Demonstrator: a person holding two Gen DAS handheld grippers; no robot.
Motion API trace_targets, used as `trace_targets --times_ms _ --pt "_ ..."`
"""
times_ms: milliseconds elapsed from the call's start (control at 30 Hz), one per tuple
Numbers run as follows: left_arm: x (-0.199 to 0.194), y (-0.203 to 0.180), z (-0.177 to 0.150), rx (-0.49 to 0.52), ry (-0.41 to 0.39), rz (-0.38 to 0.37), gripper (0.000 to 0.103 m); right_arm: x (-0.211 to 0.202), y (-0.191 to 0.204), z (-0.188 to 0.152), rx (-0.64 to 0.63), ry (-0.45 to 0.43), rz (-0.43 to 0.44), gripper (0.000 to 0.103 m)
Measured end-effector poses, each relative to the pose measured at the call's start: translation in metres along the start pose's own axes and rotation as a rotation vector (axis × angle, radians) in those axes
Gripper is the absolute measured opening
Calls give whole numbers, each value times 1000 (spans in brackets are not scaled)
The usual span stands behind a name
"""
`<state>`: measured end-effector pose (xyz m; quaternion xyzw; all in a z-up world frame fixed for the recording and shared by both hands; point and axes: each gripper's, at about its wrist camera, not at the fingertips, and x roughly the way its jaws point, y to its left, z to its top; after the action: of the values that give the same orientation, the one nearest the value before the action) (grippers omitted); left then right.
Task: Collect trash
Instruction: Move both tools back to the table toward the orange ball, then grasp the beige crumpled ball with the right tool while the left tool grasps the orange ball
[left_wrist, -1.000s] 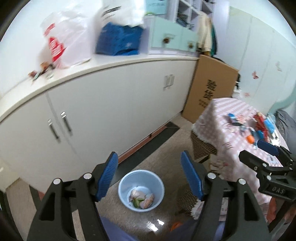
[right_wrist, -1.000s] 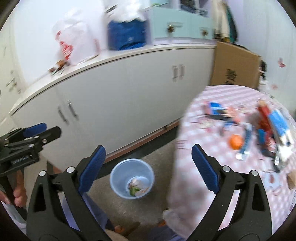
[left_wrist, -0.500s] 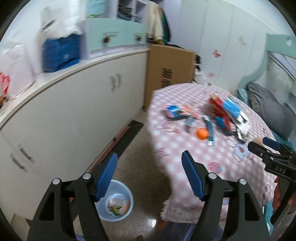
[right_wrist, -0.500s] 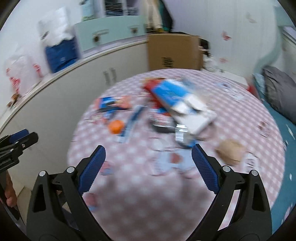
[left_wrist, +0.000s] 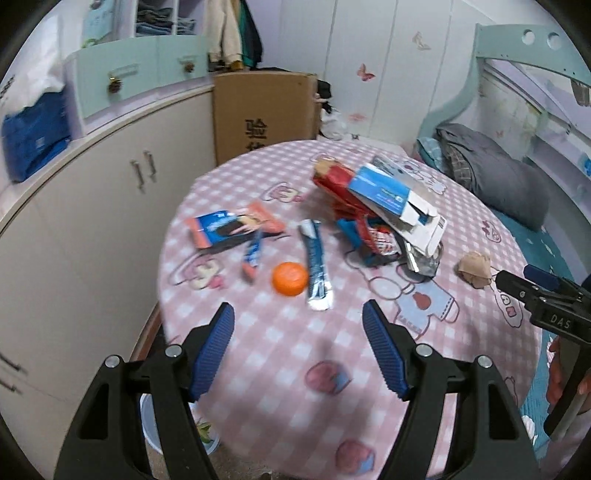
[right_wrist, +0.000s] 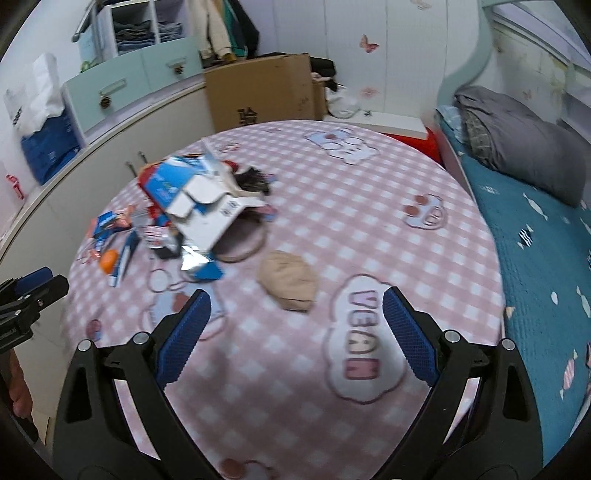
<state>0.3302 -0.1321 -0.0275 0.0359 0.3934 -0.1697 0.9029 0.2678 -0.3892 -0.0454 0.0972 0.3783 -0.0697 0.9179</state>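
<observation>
Hovering above the near edge of the round table (left_wrist: 480, 354), the left gripper (left_wrist: 298, 325) had its blue pads spread wide with nothing between them. The right gripper (right_wrist: 296, 315) hung over the table's right half with its jaws just as far apart and equally empty.

Straight ahead of the left gripper lay the orange round piece (left_wrist: 290, 278), touching or nearly touching the long silver-blue sachet (left_wrist: 316, 269). Farther back were a small blue stick packet (left_wrist: 253, 254) and an orange-and-blue wrapper (left_wrist: 232, 229). To the right sat a heap of red and blue packaging topped by an opened blue-and-white carton (left_wrist: 397, 203), with crumpled foil (left_wrist: 423, 260) at its front.

Nearest the right gripper was the crumpled tan wad (right_wrist: 288, 278), lying alone on the checked cloth, well apart from the heap. A pale blue bin (left_wrist: 155, 428) showed on the floor under the table's left edge, mostly hidden by the left gripper's arm.

The step in hand looked like choosing a first piece of trash. The tan wad seemed the easiest start for the right gripper: it was isolated, soft and bulky enough for the pads to close on from above. The flat sachets would likely call for a low, angled approach so that one pad could slide under an edge without bunching the cloth. The carton probably ought to be taken by a flap, since lifting it carelessly could scatter the wrappers beneath.
</observation>
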Motion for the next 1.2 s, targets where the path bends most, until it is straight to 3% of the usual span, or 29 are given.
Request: trace_targets --times_ms 67,300,433,467,700,733,767,800,833,867,900,1067,1133,1167,1200 --pt "12 -3 3 -4 14 -15 70 2 -5 -1 8 7 -7 92" --pt "59 1 11 -35 97 5 42 15 -11 -3 7 35 -8 92" --pt "64 10 16 -70 78 -13 31 22 -6 0 -13 45 -3 92" --pt "64 13 18 -79 70 -16 23 24 -4 1 -19 46 -1 92" --pt "68 20 20 -78 65 -25 22 45 12 7 -81 72 19 92" --pt "68 21 20 -78 65 -25 22 48 14 7 -91 77 14 89" --pt "67 21 20 -79 65 -26 21 51 16 7 -102 86 11 76" --pt "66 20 19 -78 62 -26 20 54 19 6 -123 84 -4 71" --pt "65 20 18 -75 60 -25 20 53 20 6 -138 74 -11 54" --pt "63 20 17 -72 57 -24 16 51 21 6 -146 72 8 41" --pt "61 20 16 -72 57 -25 0 50 21 6 -150 74 11 35" --pt "62 20 9 -67 83 -2 1 45 18 2 -138 83 14 34" --pt "59 21 7 -76 74 -7 6 43 18 0 -145 81 17 34" --pt "59 21 7 -78 70 -21 18 41 18 -2 -150 78 15 34" --pt "58 21 7 -81 65 -24 40 40 19 -3 -156 76 12 34"
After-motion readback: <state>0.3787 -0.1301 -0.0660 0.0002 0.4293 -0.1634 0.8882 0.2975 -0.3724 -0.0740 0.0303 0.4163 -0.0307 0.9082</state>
